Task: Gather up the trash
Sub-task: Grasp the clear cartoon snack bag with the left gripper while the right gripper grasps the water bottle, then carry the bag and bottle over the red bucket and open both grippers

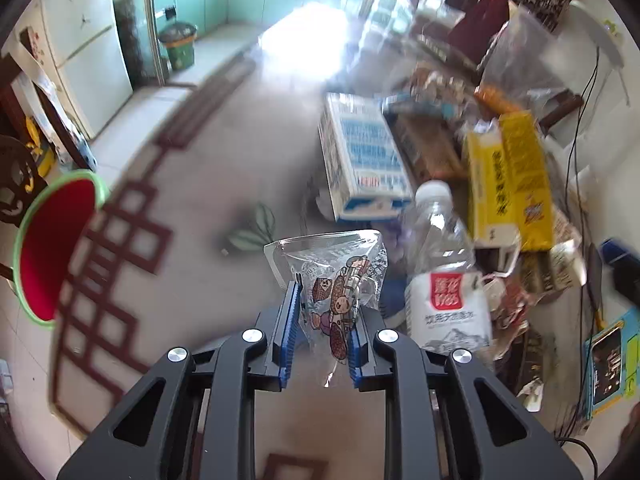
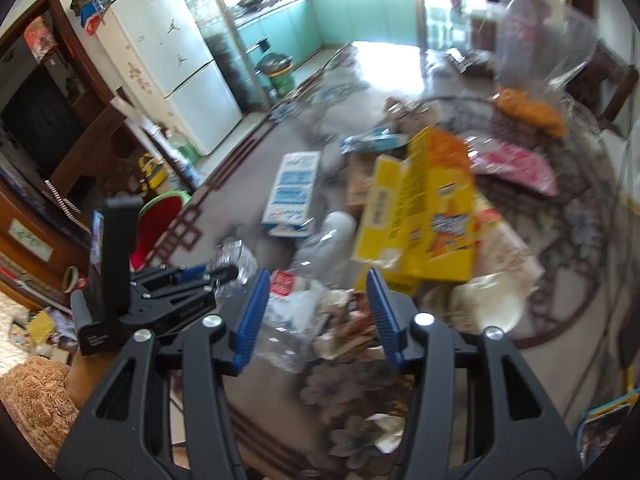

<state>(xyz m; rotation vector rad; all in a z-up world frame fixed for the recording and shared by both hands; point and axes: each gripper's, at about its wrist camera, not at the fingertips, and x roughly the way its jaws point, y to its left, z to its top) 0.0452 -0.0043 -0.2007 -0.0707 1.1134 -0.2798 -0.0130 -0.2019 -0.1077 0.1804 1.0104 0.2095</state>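
Half the snack wrapper point(image 1: 340, 292) hides between claw point(image 1: 322, 336) pads.

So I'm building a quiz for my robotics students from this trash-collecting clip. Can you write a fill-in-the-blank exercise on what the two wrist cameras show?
1. The left gripper is shut on a clear printed ____.
2. The right gripper has its jaws ____, holding nothing.
3. The plastic bottle beside the yellow box has a ____ cap.
4. The stool with a green rim has a ____ seat.

Missing words: wrapper; open; white; red
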